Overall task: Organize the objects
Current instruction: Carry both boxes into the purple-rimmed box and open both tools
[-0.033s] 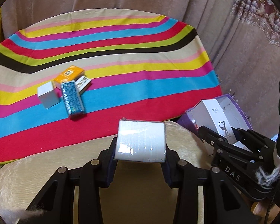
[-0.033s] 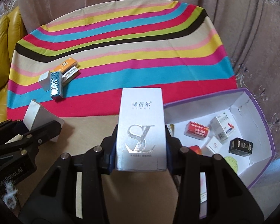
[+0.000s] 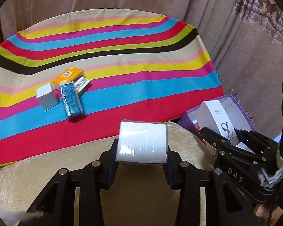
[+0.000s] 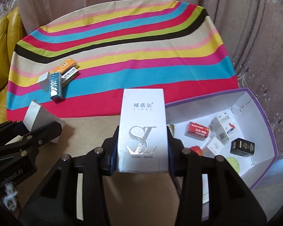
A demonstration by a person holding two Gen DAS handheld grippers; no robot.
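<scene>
My left gripper is shut on a plain white box, held above the beige cushion. It also shows in the right wrist view. My right gripper is shut on a tall white box with a silver SL logo, just left of the purple-edged storage box. The SL box shows in the left wrist view too. A cluster of small boxes lies on the striped cloth: an orange one, a blue one, a white one and a white-brown one.
The storage box holds several small packs, among them a red one, a white one and a black one. The striped cloth covers the seat. Curtains hang behind. A yellow armchair is at the left.
</scene>
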